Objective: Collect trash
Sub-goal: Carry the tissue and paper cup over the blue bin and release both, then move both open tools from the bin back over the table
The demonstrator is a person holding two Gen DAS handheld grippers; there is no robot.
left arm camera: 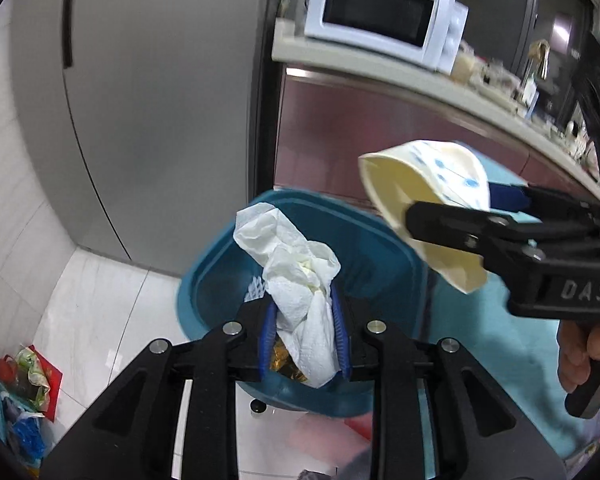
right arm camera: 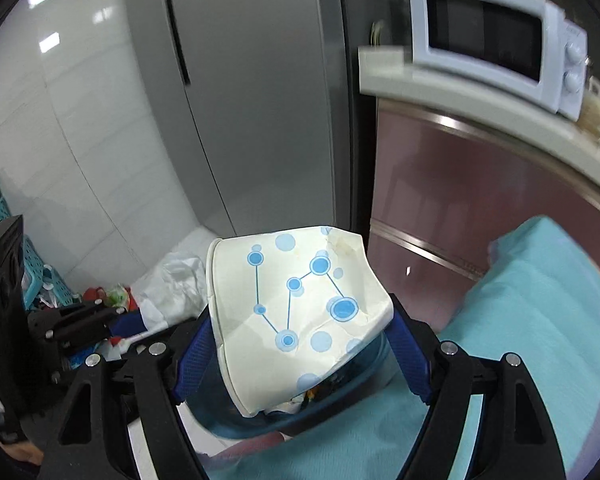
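We noted a white crumpled tissue [left arm camera: 300, 280] over a teal bin [left arm camera: 220, 280]. The paper cup [right arm camera: 300, 312] was cream with blue dots joined by blue lines. Gripper pads [right arm camera: 410, 356] were blue on black frames; the microwave [left arm camera: 384, 20] white, the cabinet front [right arm camera: 480, 208] maroon.

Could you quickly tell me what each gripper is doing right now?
Left gripper: closed on a crumpled paper towel.
Right gripper: closed on a crushed paper cup.

A kitchen corner with white tiles.
A grey fridge [left arm camera: 148, 112] stands beside a counter [left arm camera: 400, 76] with a white microwave [left arm camera: 384, 12]; below are reddish cabinet doors [right arm camera: 480, 200] and a glossy white floor [left arm camera: 100, 300].
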